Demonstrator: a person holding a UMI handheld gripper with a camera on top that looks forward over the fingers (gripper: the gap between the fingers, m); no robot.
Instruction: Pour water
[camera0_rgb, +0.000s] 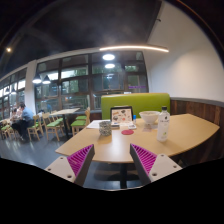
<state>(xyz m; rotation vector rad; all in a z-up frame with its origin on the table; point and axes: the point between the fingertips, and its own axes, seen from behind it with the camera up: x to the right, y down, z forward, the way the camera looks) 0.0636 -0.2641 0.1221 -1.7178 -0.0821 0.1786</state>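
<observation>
A clear water bottle (164, 124) with a white cap stands upright toward the right end of a light wooden table (110, 145). Just left of it sits a pale bowl or cup (149, 119). My gripper (113, 160) hovers at the table's near edge, well short of the bottle, with its pink-padded fingers (80, 159) spread wide apart. Nothing sits between them; only the bare tabletop and the table's dark leg show in the gap.
On the table also lie a small box (104, 127), a pink object (127, 130) and a tablet or framed card (121, 114). A green sofa back (135, 103) rises behind. At the left are green chairs (52, 125) and a seated person (18, 118) by large windows.
</observation>
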